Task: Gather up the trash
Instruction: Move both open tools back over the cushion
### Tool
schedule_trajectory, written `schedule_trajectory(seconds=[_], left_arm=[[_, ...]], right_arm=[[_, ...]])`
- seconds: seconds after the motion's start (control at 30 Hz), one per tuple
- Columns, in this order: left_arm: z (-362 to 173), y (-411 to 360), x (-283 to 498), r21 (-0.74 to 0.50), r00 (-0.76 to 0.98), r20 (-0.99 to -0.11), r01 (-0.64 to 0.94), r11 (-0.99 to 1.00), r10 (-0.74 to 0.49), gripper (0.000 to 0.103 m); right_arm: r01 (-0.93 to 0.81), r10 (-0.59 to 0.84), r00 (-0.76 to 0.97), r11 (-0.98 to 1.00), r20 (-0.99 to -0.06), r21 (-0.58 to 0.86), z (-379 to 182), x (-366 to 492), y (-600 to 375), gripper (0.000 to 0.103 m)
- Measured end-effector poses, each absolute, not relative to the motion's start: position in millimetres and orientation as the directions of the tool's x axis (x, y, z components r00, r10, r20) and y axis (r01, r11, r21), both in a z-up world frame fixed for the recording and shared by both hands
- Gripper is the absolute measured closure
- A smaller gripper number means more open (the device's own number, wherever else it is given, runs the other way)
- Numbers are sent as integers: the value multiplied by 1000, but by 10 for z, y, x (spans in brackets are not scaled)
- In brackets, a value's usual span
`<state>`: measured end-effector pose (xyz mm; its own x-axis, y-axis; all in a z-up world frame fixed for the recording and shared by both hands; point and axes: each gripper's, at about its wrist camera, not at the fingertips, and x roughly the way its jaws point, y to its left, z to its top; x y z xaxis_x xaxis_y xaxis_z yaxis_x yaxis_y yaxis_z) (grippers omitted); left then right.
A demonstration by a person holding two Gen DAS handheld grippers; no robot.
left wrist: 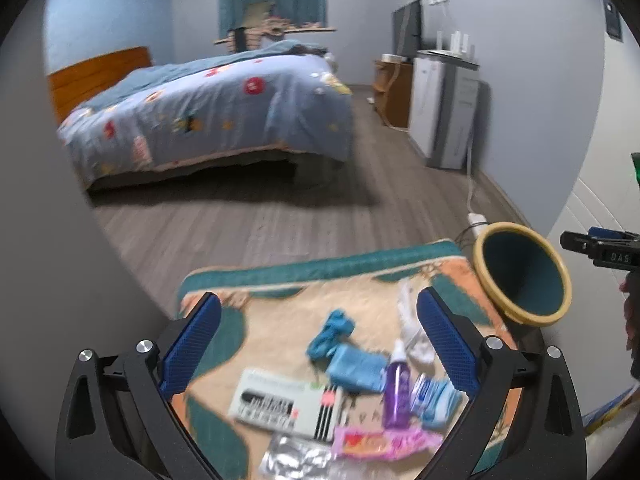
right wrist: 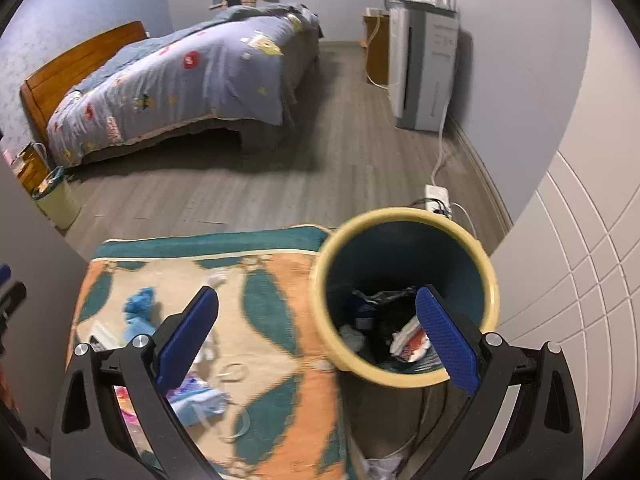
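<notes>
Left tool (left wrist: 319, 344), right tool (right wrist: 317, 338) wide apart, empty; bin (right wrist: 404, 376) contents murky (wrappers?).

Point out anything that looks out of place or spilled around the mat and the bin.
Litter is strewn over the patterned mat: a purple bottle, a pink wrapper, a white box and blue cloth. The bin beside it already holds trash. Both grippers, left and right, are open and empty.

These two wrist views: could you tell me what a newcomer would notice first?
A litter of wrappers and a purple bottle on the patterned rug, between the open left tool. Right of the rug stands a yellow-rimmed bin already holding trash, under the open right tool.
</notes>
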<state>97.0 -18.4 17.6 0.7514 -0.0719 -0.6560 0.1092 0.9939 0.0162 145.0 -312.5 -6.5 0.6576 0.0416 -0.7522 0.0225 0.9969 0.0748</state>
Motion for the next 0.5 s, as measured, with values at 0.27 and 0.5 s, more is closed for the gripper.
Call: schedule_trajectory(seconds=[0.27, 0.5], left_arm=[[2, -134, 402, -30, 728, -684, 26, 999, -40, 6], [-445, -298, 209, -22, 659, -750, 58, 998, -55, 6]], right_arm=[[65, 72, 599, 988, -798, 138, -326, 1212, -2733, 6], [64, 35, 514, 995, -857, 79, -753, 1130, -2568, 6]])
